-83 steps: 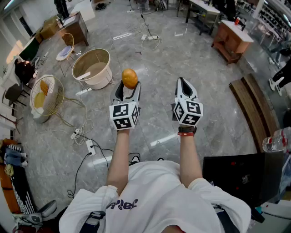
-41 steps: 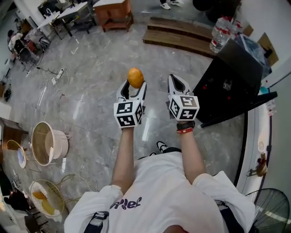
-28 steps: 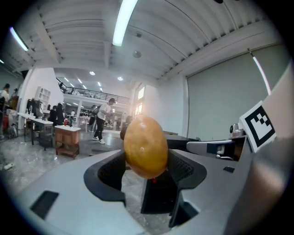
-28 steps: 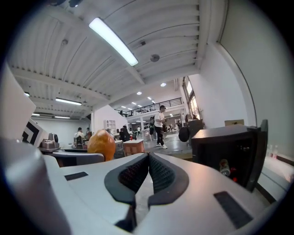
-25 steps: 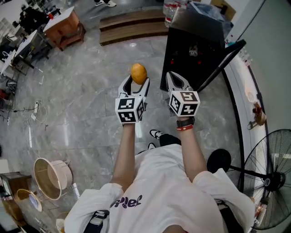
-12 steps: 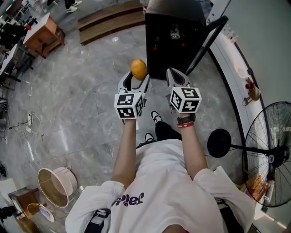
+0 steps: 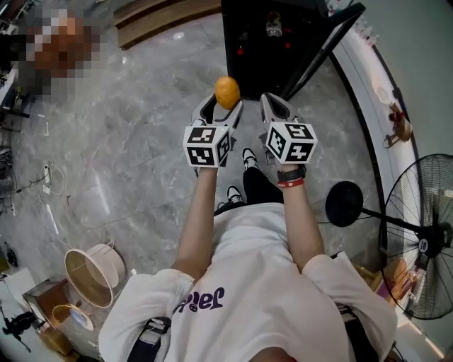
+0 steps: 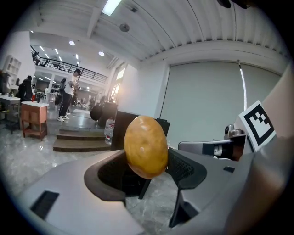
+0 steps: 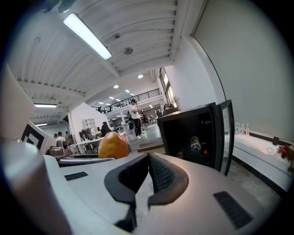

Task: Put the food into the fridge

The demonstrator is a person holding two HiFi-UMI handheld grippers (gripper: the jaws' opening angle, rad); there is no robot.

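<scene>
An orange-yellow oval fruit [image 7: 227, 92] sits clamped between the jaws of my left gripper [image 7: 225, 104], which is shut on it; the left gripper view shows the fruit [image 8: 145, 146] filling the gap. Beside it my right gripper [image 7: 272, 104] is shut with nothing in it, its pads pressed together [image 9: 148, 176]. Straight ahead stands a small black fridge [image 7: 272, 42] with its door [image 7: 325, 44] swung open to the right. In the right gripper view the fridge [image 9: 190, 135] shows a dark inside with a can or bottle on a shelf.
A standing fan [image 7: 417, 233] and its round base [image 7: 345, 203] are at the right. A low white ledge [image 7: 375, 99] runs along the right wall. Wooden steps [image 7: 163, 18] lie far left of the fridge, a beige tub [image 7: 92, 265] behind at lower left.
The person has turned and walked toward the fridge, which has come from the right edge to straight ahead. Both grippers keep their pose; the fruit stays clamped in the left one.
</scene>
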